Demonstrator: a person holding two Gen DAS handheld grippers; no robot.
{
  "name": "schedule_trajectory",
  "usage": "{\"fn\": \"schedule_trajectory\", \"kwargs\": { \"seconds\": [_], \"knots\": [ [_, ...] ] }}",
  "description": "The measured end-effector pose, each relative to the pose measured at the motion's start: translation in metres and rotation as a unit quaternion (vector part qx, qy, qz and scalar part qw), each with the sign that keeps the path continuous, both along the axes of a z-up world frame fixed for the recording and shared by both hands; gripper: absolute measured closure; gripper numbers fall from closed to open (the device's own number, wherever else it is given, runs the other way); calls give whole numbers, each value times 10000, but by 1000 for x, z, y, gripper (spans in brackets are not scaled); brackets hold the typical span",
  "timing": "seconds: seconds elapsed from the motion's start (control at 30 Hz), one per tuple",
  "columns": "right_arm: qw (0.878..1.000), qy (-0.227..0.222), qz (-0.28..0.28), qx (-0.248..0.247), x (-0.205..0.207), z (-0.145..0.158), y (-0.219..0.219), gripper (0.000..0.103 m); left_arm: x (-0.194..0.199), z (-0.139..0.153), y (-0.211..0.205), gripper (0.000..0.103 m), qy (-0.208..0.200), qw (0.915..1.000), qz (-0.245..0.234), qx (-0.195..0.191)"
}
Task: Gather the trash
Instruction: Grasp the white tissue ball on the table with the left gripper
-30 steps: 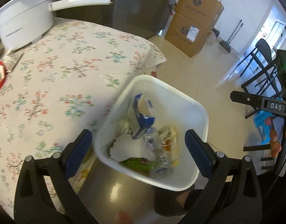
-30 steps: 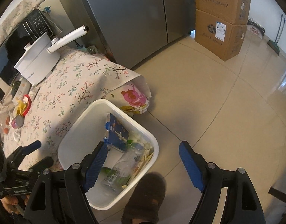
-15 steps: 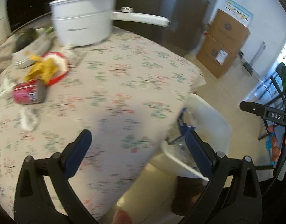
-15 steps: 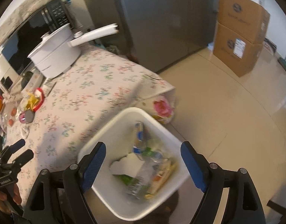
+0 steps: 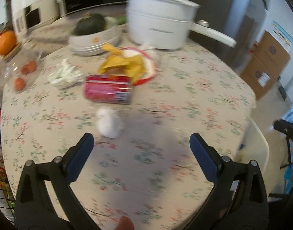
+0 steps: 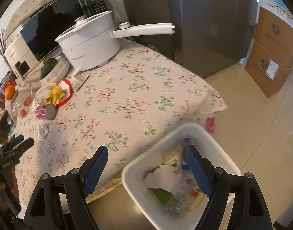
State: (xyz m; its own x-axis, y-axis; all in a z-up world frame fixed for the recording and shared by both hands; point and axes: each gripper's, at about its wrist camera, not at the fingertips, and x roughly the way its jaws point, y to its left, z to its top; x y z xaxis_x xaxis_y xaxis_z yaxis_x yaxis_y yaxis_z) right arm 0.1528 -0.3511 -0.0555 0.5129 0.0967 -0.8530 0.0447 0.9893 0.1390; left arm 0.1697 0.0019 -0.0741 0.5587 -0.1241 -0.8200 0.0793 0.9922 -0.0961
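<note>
Left gripper (image 5: 139, 143) wide apart, empty, above floral table (image 5: 184, 99); crumpled white tissue (image 5: 110, 123) just beyond its left finger, red can (image 5: 109, 91) on its side farther off, yellow wrapper (image 5: 123, 63) on red-rimmed plate (image 5: 149, 74). Right gripper (image 6: 146, 160) wide apart, empty, over white trash bin (image 6: 184, 134) beside table, holding trash.

Left tongs (image 5: 141, 143) gape wide over the surface (image 5: 184, 95); crumpled tissue (image 5: 109, 124) just ahead, red can (image 5: 108, 92) beyond.
</note>
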Motion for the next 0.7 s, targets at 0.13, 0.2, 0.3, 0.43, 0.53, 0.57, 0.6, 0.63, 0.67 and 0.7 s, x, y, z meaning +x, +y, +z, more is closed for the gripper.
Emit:
{"fn": "schedule_trajectory", "kwargs": {
  "seconds": [0.13, 0.2, 0.3, 0.43, 0.53, 0.57, 0.6, 0.63, 0.67, 0.7],
  "knots": [
    [9999, 43, 119, -32, 7, -3, 16, 19, 13, -15, 25, 17, 184, 9990, 369, -179],
    [9999, 57, 138, -22, 10, -4, 22, 19, 21, -23, 33, 26, 291, 9978, 502, -328],
    [9999, 60, 148, -12, 15, -4, 28, 19, 27, -31, 38, 35, 362, 9961, 617, -513],
    [9998, 85, 146, -46, 19, -7, 35, 19, 35, -39, 38, 49, 409, 9957, 664, -493],
    [9998, 113, 131, -100, 21, -10, 38, 19, 39, -45, 40, 61, 470, 9950, 739, -475],
    [9998, 125, 129, -125, 21, -11, 40, 19, 40, -47, 41, 66, 488, 9949, 761, -457],
    [9997, 130, 125, -145, 22, -12, 41, 19, 40, -48, 42, 70, 493, 9948, 767, -445],
    [9997, 132, 123, -154, 22, -12, 42, 19, 40, -49, 43, 74, 505, 9947, 767, -454],
    [9997, 138, 120, -161, 23, -12, 44, 19, 39, -48, 45, 75, 503, 9946, 766, -490],
    [9997, 144, 121, -163, 24, -13, 45, 19, 38, -47, 47, 76, 493, 9945, 769, -518]
  ]
}}
